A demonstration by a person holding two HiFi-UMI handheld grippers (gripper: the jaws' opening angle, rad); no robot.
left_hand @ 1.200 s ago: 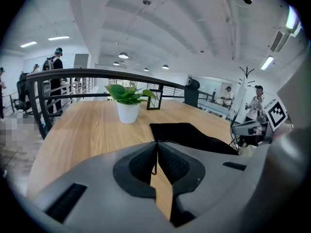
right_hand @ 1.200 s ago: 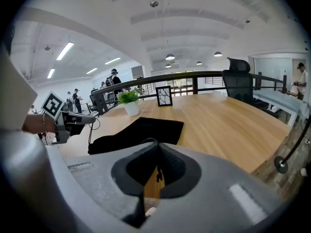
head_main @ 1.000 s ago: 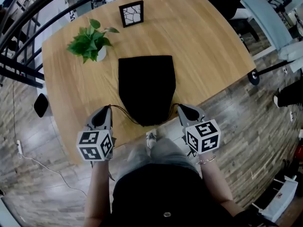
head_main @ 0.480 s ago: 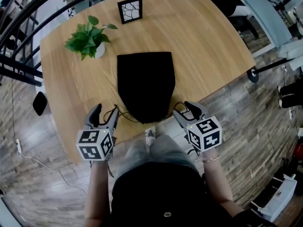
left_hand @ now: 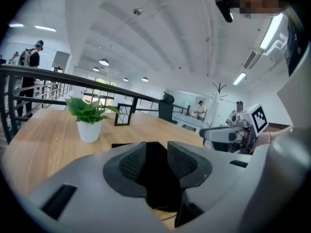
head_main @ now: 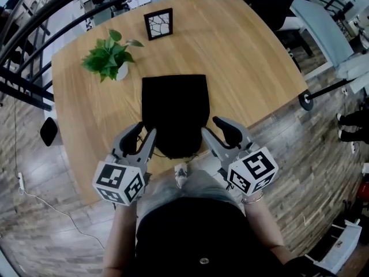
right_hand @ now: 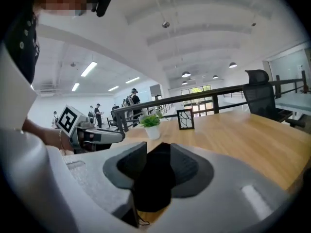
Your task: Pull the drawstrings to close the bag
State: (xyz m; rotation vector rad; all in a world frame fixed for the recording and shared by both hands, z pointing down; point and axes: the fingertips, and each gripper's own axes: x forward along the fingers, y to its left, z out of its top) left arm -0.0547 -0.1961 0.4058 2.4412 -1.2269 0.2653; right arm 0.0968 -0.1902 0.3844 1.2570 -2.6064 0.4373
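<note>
A black drawstring bag (head_main: 176, 108) lies flat on the wooden table (head_main: 253, 68), its gathered mouth at the near edge. My left gripper (head_main: 143, 130) hovers at the mouth's left side, my right gripper (head_main: 213, 128) at its right side. Both have a gap between their fingers and their jaws are closing with nothing pressed between them. In the left gripper view the bag (left_hand: 158, 178) shows beyond the gripper (left_hand: 156, 152), with a thin slack drawstring (left_hand: 163, 209) below. The right gripper view shows the bag (right_hand: 155, 178) past the gripper (right_hand: 159, 152) and a drawstring (right_hand: 142, 221) lying loose.
A potted plant (head_main: 109, 53) stands left of the bag's far end. A small black picture frame (head_main: 158, 23) stands at the table's far edge. A black railing runs along the left. Chairs (head_main: 323, 22) and a wood floor lie to the right.
Both grippers were shut on taut drawstrings out to the sides. They opened, the cords fell slack, and both have risen and moved inward to the bag's mouth.
</note>
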